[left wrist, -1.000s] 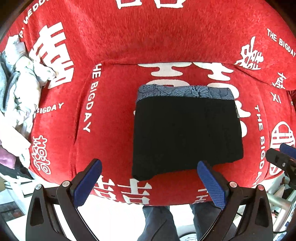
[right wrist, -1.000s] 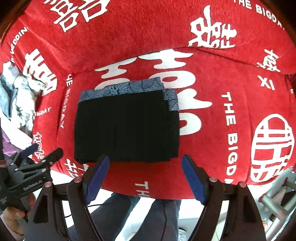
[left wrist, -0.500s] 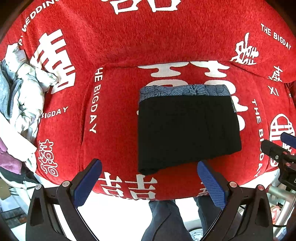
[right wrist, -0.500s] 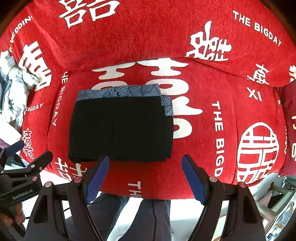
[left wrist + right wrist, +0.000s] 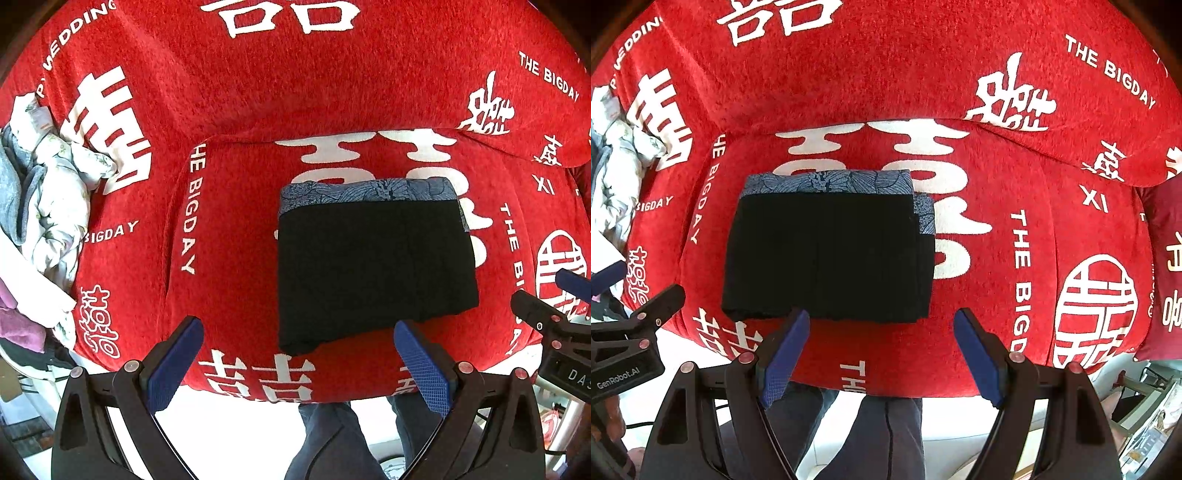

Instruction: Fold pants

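You're hovering both sets of tongs, left gripper (image 5: 295,365) and right gripper (image 5: 881,350), jaws apart and empty, above the folded pants (image 5: 827,254) lying on the red cushion (image 5: 1015,206), long side seemingly crosswise, your right nearer.

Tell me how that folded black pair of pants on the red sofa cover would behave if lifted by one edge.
The folded pants would probably go floppy: they are soft cloth in stacked layers, staggered at the side edge. Lifted by one edge, the fold would likely open. They seem unlikely to slide, since the red sofa cover looks fuzzy.
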`<action>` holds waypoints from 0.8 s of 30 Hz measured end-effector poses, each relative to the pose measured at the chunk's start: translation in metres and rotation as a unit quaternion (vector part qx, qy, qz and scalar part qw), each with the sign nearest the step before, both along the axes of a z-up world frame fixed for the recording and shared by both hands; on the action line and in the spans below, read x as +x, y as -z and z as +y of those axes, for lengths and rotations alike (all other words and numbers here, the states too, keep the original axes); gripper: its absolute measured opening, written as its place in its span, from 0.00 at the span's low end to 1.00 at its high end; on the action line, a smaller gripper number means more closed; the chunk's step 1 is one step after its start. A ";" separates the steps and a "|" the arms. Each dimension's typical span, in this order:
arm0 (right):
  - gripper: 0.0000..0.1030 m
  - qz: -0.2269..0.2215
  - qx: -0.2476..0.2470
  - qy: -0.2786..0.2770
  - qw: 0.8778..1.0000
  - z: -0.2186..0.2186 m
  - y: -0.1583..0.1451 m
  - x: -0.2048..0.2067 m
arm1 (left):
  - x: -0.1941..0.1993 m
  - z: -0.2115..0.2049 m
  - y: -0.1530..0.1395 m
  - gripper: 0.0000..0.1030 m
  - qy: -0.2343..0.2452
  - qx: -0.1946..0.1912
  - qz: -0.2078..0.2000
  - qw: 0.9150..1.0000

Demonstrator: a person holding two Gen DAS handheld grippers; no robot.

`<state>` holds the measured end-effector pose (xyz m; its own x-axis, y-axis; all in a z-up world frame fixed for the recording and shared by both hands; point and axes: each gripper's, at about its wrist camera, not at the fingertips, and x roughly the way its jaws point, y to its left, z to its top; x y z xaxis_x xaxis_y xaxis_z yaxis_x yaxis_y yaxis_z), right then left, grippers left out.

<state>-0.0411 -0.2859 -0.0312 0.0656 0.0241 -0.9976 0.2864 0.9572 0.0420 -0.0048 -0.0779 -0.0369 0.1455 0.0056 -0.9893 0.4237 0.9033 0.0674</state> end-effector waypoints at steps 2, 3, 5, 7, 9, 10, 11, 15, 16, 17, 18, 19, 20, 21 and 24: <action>0.81 0.000 -0.001 0.000 1.000 0.000 0.000 0.000 | 0.000 -0.001 0.000 1.00 0.001 0.001 0.001 1.000; 0.81 0.000 -0.001 0.000 1.000 0.000 0.000 0.000 | -0.001 -0.001 0.000 1.00 0.001 0.001 0.001 1.000; 0.81 0.000 -0.001 0.000 1.000 0.000 0.000 0.000 | -0.001 -0.001 0.000 1.00 0.001 0.000 0.001 1.000; 0.81 0.000 -0.001 0.001 1.000 0.000 0.000 0.000 | -0.001 -0.001 0.000 1.00 0.001 0.000 0.000 1.000; 0.81 0.000 -0.001 0.001 1.000 0.000 0.000 0.000 | -0.001 -0.001 -0.001 1.00 0.001 0.000 0.001 1.000; 0.81 0.000 -0.002 0.001 1.000 -0.001 0.000 0.000 | -0.001 -0.001 -0.001 1.00 0.001 0.000 0.001 1.000; 0.81 0.000 -0.002 0.001 1.000 -0.001 0.000 0.000 | -0.001 -0.001 -0.001 1.00 0.001 0.000 0.001 1.000; 0.81 0.000 -0.001 0.001 1.000 -0.001 -0.001 0.000 | -0.002 -0.002 -0.002 1.00 0.002 -0.001 0.000 1.000; 0.81 -0.001 -0.001 0.001 1.000 -0.001 -0.001 0.001 | -0.002 -0.002 -0.002 1.00 0.002 -0.001 0.000 1.000; 0.81 0.000 -0.002 0.000 1.000 -0.001 -0.001 0.001 | -0.002 -0.002 -0.002 1.00 0.002 -0.001 0.001 1.000; 0.81 0.000 -0.002 0.000 1.000 -0.001 -0.001 0.001 | -0.002 -0.002 -0.002 1.00 0.001 -0.002 0.000 1.000; 0.81 0.000 -0.001 0.000 1.000 0.000 -0.001 0.000 | -0.002 -0.002 -0.002 1.00 0.002 -0.001 0.001 1.000; 0.81 0.000 -0.001 0.000 1.000 0.000 -0.001 0.000 | -0.002 -0.002 -0.002 1.00 0.002 -0.001 0.001 1.000; 0.81 0.000 -0.001 0.000 1.000 0.000 -0.001 0.000 | -0.002 -0.002 -0.002 1.00 0.002 -0.001 0.001 1.000; 0.81 0.000 -0.001 0.001 1.000 0.000 -0.001 0.000 | -0.002 -0.001 -0.003 1.00 0.001 -0.001 0.002 1.000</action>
<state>-0.0408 -0.2862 -0.0304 0.0647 0.0217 -0.9977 0.2880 0.9568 0.0394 -0.0065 -0.0790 -0.0341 0.1417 0.0027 -0.9899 0.4262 0.9024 0.0635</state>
